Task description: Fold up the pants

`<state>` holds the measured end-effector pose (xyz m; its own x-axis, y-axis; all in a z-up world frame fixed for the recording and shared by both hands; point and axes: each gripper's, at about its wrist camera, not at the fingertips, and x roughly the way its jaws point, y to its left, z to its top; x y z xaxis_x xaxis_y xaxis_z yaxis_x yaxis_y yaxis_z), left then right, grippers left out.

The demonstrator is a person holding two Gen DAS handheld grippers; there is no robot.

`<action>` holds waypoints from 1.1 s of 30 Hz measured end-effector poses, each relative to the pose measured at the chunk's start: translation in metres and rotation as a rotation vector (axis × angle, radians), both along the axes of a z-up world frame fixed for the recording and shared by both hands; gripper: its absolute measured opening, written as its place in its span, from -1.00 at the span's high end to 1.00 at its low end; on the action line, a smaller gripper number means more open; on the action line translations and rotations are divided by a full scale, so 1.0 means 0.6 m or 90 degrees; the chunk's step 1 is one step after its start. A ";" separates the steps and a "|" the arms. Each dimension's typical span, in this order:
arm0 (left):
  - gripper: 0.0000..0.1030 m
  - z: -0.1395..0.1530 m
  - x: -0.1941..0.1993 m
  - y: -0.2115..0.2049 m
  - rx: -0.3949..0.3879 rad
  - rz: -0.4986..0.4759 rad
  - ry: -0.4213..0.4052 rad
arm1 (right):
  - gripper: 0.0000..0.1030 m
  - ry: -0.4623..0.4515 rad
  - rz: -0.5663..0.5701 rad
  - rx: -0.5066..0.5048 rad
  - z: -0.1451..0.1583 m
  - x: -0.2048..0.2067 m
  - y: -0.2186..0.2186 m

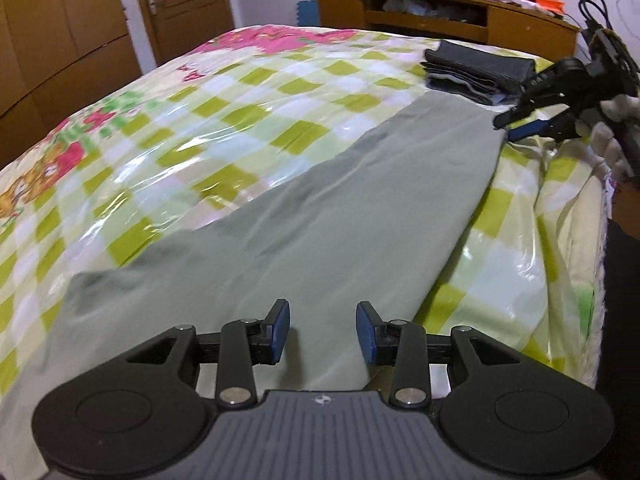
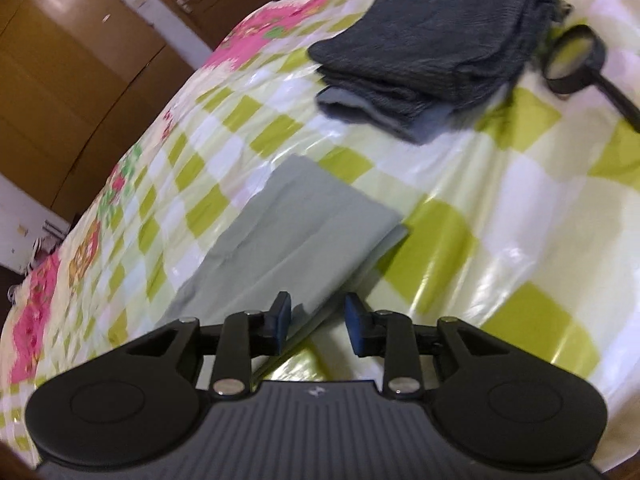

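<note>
Pale green pants (image 1: 320,200) lie flat and stretched out along the checked bedcover (image 1: 224,92). My left gripper (image 1: 322,320) hovers over their near, wider end, open, with its blue pads (image 1: 280,324) apart and only flat fabric below. At the far leg end, my right gripper (image 1: 508,128) reaches in from the right. In the right wrist view the leg end (image 2: 304,220) lies just ahead. The right gripper (image 2: 316,308) is open over the pants' right edge, and I see no fabric pinched.
A stack of folded dark grey clothes (image 2: 432,52) sits beyond the leg end, with a black ring-shaped holder (image 2: 572,60) beside it. The bed's right edge (image 1: 592,240) drops off close to the pants. A wooden cabinet (image 1: 440,12) and wardrobe doors (image 1: 60,40) stand behind.
</note>
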<state>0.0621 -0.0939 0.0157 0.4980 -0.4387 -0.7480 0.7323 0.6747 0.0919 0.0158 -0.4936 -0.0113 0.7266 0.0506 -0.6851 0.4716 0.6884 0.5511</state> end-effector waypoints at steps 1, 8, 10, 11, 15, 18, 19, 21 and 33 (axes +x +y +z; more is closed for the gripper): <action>0.05 -0.001 0.002 -0.007 0.000 -0.005 -0.001 | 0.41 -0.003 -0.021 0.004 -0.002 -0.002 -0.006; 0.04 -0.003 0.015 -0.037 -0.015 -0.013 0.009 | 0.36 -0.046 -0.062 0.085 -0.032 0.023 -0.021; 0.04 -0.001 0.017 -0.040 -0.017 -0.015 0.012 | 0.37 -0.062 -0.091 0.112 -0.036 0.019 -0.031; 0.04 -0.002 0.018 -0.042 -0.018 -0.016 0.015 | 0.34 -0.074 -0.100 0.126 -0.035 0.010 -0.035; 0.04 -0.011 0.023 -0.059 -0.008 -0.028 0.020 | 0.43 -0.064 -0.077 0.109 -0.029 -0.006 -0.037; 0.04 -0.012 0.023 -0.069 -0.012 -0.035 0.026 | 0.47 -0.041 -0.083 0.094 -0.026 -0.009 -0.041; 0.04 -0.012 0.024 -0.072 -0.012 -0.038 0.026 | 0.47 -0.034 -0.083 0.085 -0.023 -0.009 -0.042; 0.04 -0.014 0.026 -0.080 -0.014 -0.043 0.029 | 0.38 -0.012 -0.081 0.058 -0.014 -0.009 -0.044; 0.03 -0.009 0.026 -0.118 -0.004 -0.063 0.026 | 0.28 -0.085 -0.060 0.172 -0.037 0.007 -0.056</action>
